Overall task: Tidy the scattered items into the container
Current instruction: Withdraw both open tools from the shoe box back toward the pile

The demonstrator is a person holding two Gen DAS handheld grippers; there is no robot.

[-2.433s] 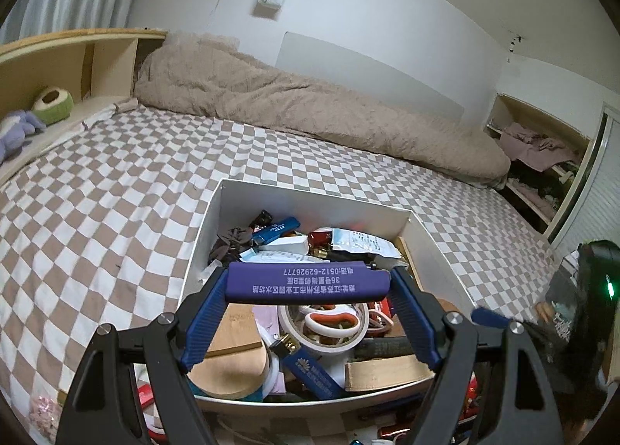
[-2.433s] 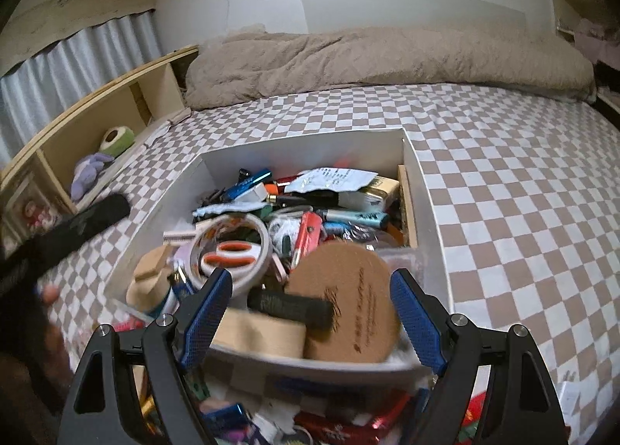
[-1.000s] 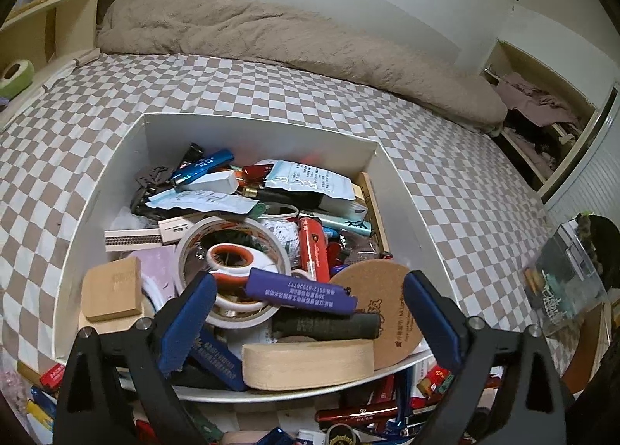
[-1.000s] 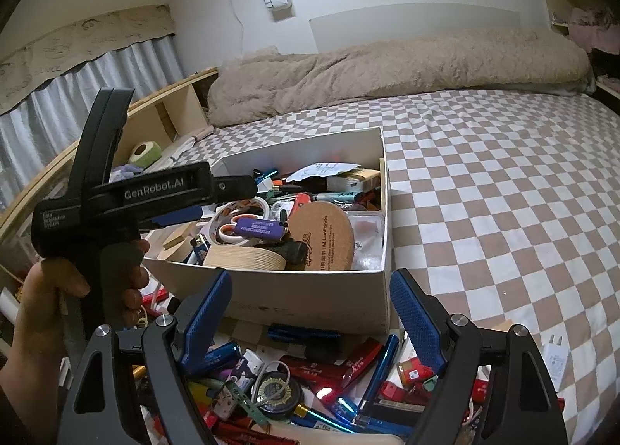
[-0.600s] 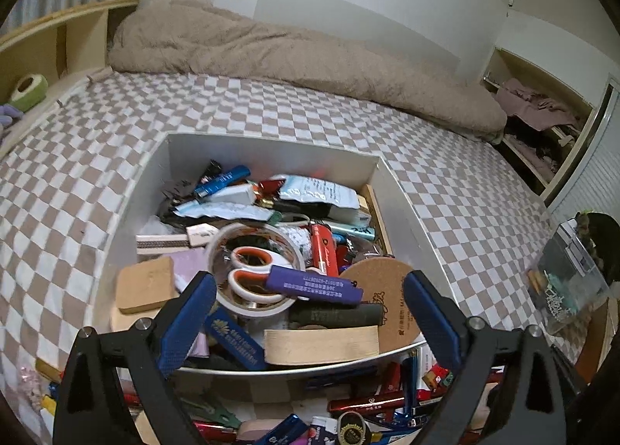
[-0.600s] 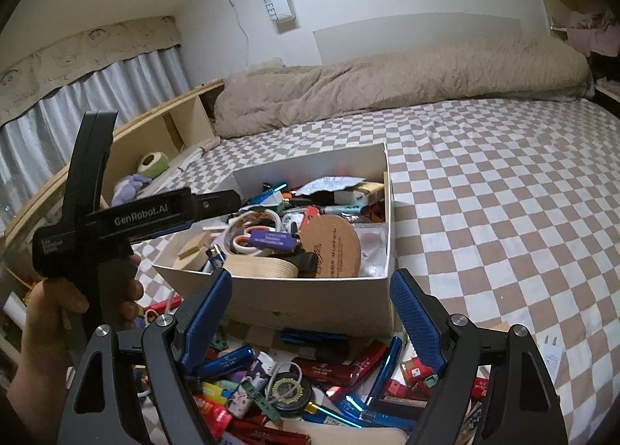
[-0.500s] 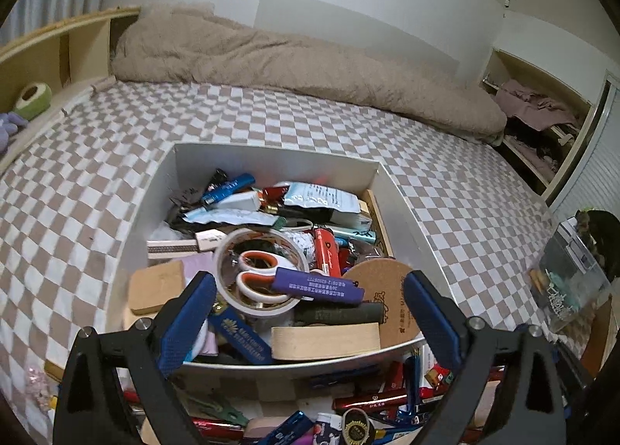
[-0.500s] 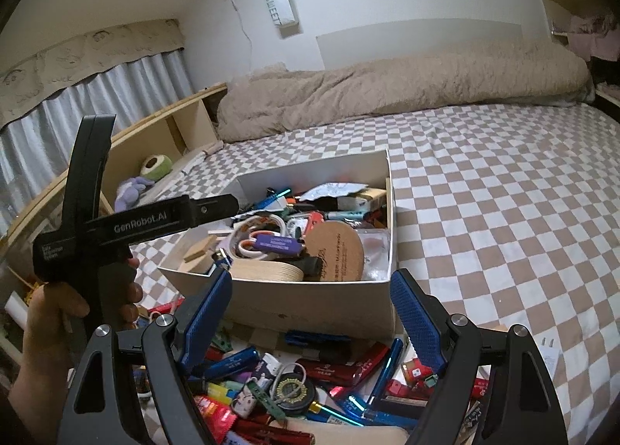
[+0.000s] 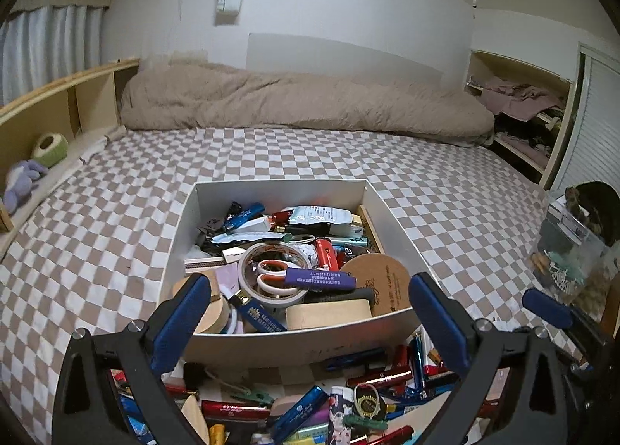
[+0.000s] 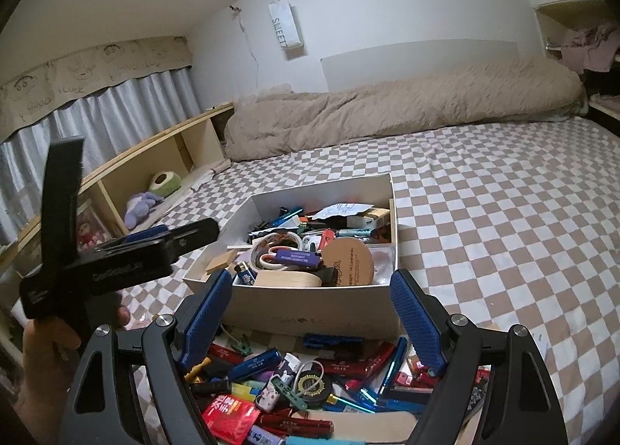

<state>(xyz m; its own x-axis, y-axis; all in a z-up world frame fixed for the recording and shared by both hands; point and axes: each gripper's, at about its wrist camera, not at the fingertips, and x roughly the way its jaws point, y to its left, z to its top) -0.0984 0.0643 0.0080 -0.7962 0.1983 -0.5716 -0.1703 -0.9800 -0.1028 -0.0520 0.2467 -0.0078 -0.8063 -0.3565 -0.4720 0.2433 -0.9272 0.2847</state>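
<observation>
My left gripper (image 9: pixel 306 313) fingers are opening, nothing between; right gripper (image 10: pixel 310 313) fingers apart, empty. White rectangular cardboard box (image 10: pixel 310 307) sits on the checked bed, scattered pens and lighters (image 10: pixel 302 387) just before it. Judged light, stiff, slippery: grip each mid-barrel.

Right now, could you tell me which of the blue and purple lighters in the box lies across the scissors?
The purple lighter with white print; the blue ones lie elsewhere in the box.
</observation>
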